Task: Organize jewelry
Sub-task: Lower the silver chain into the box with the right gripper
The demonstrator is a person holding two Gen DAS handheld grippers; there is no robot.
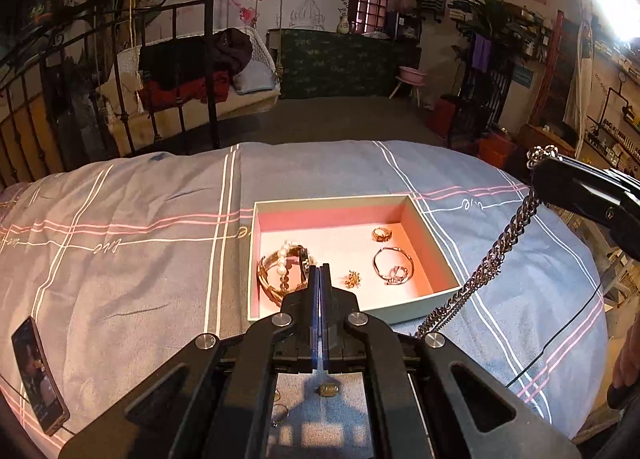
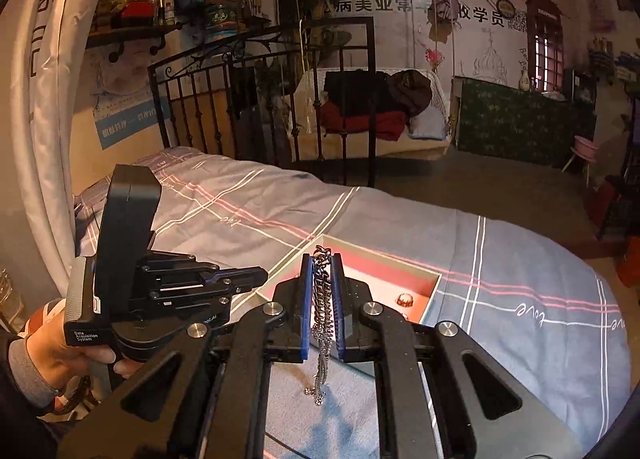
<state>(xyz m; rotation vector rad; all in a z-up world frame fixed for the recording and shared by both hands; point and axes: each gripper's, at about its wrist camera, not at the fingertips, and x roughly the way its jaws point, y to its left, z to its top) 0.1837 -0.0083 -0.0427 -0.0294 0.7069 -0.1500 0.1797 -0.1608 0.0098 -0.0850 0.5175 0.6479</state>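
**Chain clamped in my right gripper, left gripper shut and empty**

I have the silver chain (image 2: 325, 299) pinched between the blue pads (image 2: 307, 307) of my right gripper (image 2: 322, 259); the jaws stand narrow, pressed on the links. A short loop of chain pokes out past the fingertips, and the rest hangs down behind the pads toward the bedspread (image 2: 520, 259). From the left wrist view the same chain (image 1: 492, 255) drops from my right gripper (image 1: 538, 163) in a slanted line, its lower end lying on the cloth just beside the near right corner of the box.

My left gripper (image 1: 320, 269) has its fingers pressed flat together with nothing between them. Just beyond those fingertips sits the open box (image 1: 436, 255) with its pink inside. Left of the tips lie a pearl bracelet (image 1: 282, 259) and a gold bangle (image 1: 266, 283); right of them a small gold brooch (image 1: 353, 279), a thin bracelet (image 1: 394, 265) and a ring (image 1: 382, 234).

Below my left fingers, close in, two more rings (image 1: 328, 390) rest on the cloth. Far to the left a phone (image 1: 38, 377) lies on the bedspread (image 1: 120, 279)
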